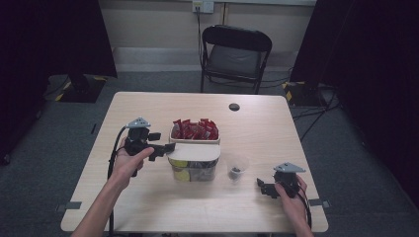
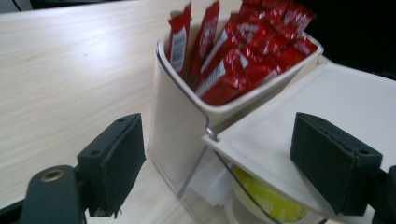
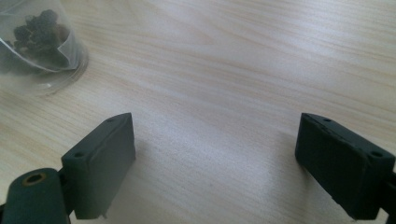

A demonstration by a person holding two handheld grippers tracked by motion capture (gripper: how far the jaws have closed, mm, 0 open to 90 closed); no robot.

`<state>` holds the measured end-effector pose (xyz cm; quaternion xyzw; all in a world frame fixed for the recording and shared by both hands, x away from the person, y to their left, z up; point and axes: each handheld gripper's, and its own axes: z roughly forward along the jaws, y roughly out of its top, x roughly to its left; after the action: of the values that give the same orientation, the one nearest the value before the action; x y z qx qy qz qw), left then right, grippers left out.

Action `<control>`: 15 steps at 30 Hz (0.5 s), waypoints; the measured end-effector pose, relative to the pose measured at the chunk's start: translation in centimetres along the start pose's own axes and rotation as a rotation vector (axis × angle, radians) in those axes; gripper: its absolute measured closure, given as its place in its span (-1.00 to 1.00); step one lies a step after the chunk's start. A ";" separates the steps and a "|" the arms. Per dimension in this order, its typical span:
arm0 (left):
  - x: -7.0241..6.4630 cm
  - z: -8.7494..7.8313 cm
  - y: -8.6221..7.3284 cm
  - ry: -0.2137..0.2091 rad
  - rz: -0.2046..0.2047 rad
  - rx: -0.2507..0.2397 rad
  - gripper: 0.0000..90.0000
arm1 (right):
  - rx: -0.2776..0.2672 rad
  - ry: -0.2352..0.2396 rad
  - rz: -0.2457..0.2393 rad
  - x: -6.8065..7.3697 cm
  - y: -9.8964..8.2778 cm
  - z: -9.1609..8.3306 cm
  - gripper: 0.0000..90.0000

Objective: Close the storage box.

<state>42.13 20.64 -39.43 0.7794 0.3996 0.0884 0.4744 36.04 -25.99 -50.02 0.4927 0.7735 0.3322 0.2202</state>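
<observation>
The left gripper (image 1: 167, 148) stood at the left side of a clear plastic two-level organiser box (image 1: 193, 163) in the middle of the light wooden bench (image 1: 276, 133). Its fingers (image 2: 114, 161) were wide open and held nothing; in the left gripper view, the corner of the box and the edge of its flat white lid (image 2: 336, 100) lay between them. The upper white compartment (image 2: 175, 116) carried upright red sachets (image 2: 233, 56), and a round yellow-green pack (image 2: 264, 198) was seen under the lid.

The right gripper (image 1: 263, 187) rested low near the front right corner of the bench. Its fingers (image 3: 100, 163) were also wide open and empty, with only bare wood between them. A small clear plastic cup with dark pieces inside (image 3: 37, 42) stood just beside the box, apart from this gripper.
</observation>
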 end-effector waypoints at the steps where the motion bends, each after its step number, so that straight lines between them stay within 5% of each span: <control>1: 0.0 0.1 -0.1 0.005 0.009 0.020 -0.61 | -0.001 0.001 -0.001 0.0 0.0 0.0 -0.74; 9: -0.4 1.0 -0.4 0.021 0.054 0.074 -0.61 | -0.001 -0.001 0.001 0.0 0.0 0.0 -0.74; 15: -0.4 0.1 -0.6 0.046 0.047 0.041 -0.61 | -0.001 -0.001 0.000 0.0 0.0 0.0 -0.74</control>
<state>41.60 20.39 -39.90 0.7960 0.3937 0.1092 0.4466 36.05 -25.98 -50.03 0.4926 0.7733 0.3326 0.2208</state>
